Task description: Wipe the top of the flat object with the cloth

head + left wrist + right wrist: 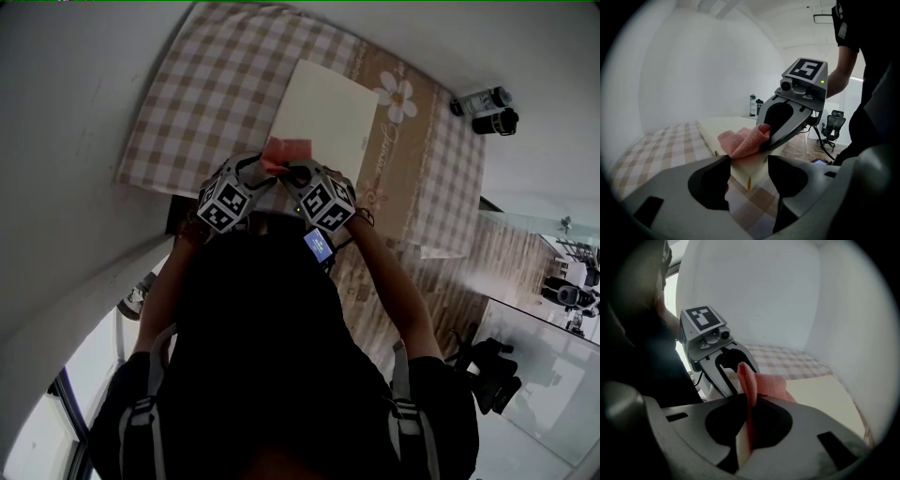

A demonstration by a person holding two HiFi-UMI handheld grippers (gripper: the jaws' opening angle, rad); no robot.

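A cream flat object (328, 108) lies on the checked tablecloth (206, 103). At its near edge is a pink cloth (286, 153). My right gripper (300, 172) is shut on the cloth (764, 385), which stands up as a fold between the jaws of that gripper (747, 427). Facing it from the left, my left gripper (255, 169) is open; the cloth (740, 143) lies just beyond the tips of this gripper (747, 171), on the corner of the flat object (736, 164). From the left gripper view, the right gripper (766, 136) pinches the cloth's far end.
The table runs along a white wall on the left. Two dark bottles (483, 108) stand beyond its far right end, one bottle (752, 105) showing past the flat object. An office chair (492, 370) stands on the floor at right.
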